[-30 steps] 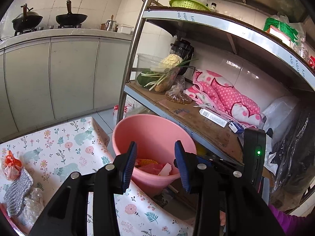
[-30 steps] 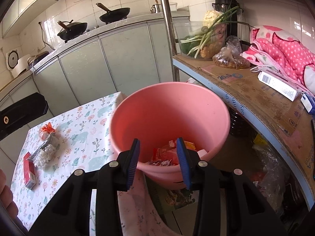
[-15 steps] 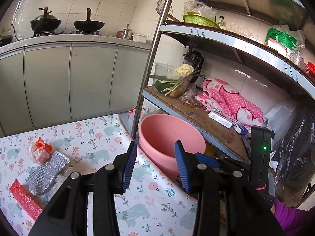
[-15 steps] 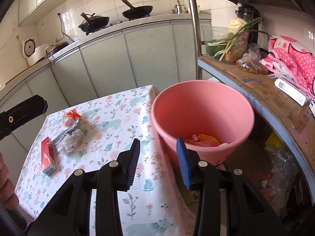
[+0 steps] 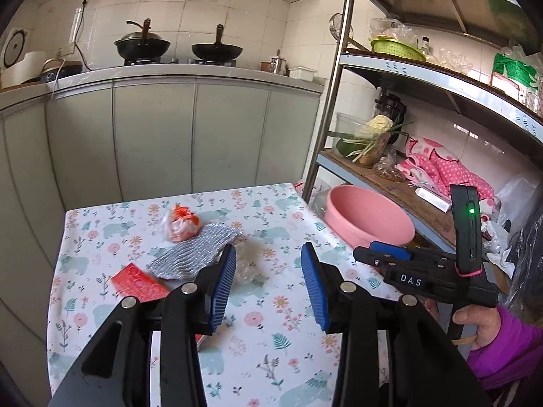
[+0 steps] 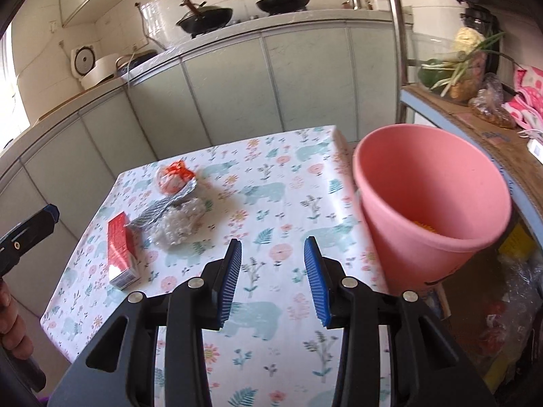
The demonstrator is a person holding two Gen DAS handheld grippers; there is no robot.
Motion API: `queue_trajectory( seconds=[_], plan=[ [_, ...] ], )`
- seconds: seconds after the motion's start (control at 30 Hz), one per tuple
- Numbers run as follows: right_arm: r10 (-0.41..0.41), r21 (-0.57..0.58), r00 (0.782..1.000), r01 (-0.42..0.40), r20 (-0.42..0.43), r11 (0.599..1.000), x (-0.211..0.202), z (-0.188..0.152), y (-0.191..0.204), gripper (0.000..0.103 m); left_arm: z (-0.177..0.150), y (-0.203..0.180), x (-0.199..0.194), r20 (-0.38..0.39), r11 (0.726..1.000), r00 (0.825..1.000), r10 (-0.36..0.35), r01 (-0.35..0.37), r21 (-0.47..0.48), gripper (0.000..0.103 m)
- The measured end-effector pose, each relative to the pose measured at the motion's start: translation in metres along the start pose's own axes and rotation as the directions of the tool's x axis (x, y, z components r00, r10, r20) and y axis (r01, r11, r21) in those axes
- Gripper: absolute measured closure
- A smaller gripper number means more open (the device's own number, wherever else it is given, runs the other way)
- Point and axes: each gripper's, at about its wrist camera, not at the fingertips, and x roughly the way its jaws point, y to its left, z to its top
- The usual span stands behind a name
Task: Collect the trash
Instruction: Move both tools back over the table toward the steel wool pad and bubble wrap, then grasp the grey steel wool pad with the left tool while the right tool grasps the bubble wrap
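Observation:
Trash lies on the floral tablecloth (image 5: 271, 332): an orange-topped plastic bag (image 5: 180, 225) (image 6: 173, 178), a silver foil wrapper (image 5: 193, 254) (image 6: 163, 208), a crumpled clear plastic wad (image 5: 251, 264) (image 6: 180, 224) and a red box (image 5: 139, 281) (image 6: 120, 251). A pink bucket (image 6: 431, 210) (image 5: 366, 217) stands past the table's right edge with some trash inside. My left gripper (image 5: 268, 288) is open and empty above the table, near the plastic wad. My right gripper (image 6: 273, 278) is open and empty, left of the bucket.
A metal shelf rack (image 5: 339, 84) stands at the right with vegetables (image 5: 370, 139), a pink dotted cloth (image 5: 448, 173) and boxes. Grey kitchen cabinets (image 5: 169, 142) with woks (image 5: 217, 47) run behind the table. Bags lie on the floor under the rack (image 6: 516, 305).
Both grippers have pulled back and swung left from over the pink bucket toward the table. The trash on the cloth now sits ahead of them. Both jaws stay open.

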Motion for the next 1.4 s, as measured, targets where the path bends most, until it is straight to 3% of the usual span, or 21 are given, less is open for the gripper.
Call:
queue_trajectory(
  seconds=[0.2, 0.63, 0.83, 1.13, 1.27, 1.4],
  plan=[
    [0.085, -0.038, 0.996, -0.086, -0.041, 0.996, 0.018, 0.002, 0.027, 0.064, -0.022, 0.03, -0.002, -0.046, 0.996, 0.996, 0.076, -0.078, -0.048, 0.064],
    [0.176, -0.127, 0.976, -0.192, -0.127, 0.973, 0.065, 0.007, 0.078, 0.064, -0.038, 0.057, 0.012, -0.108, 0.988, 0.986, 0.125, -0.134, -0.076, 0.064],
    [0.212, -0.068, 0.953, -0.231, -0.218, 0.971, 0.098, 0.013, 0.081, 0.063, -0.038, 0.067, 0.02, -0.13, 0.985, 0.982, 0.141, -0.152, -0.083, 0.064],
    [0.224, -0.037, 0.95, -0.237, -0.219, 0.971, 0.119, 0.016, 0.084, 0.063, -0.034, 0.073, 0.034, -0.157, 0.984, 0.976, 0.15, -0.163, -0.076, 0.064],
    [0.239, -0.031, 0.952, -0.249, -0.19, 0.968, 0.114, 0.017, 0.079, 0.083, -0.027, 0.072, 0.045, -0.166, 0.983, 0.97, 0.175, -0.182, -0.028, 0.064],
    [0.26, -0.008, 0.951, -0.265, -0.165, 0.964, 0.101, 0.019, 0.067, 0.087, -0.022, 0.073, 0.057, -0.173, 0.984, 0.97, 0.171, -0.176, -0.009, 0.064]
  ],
)
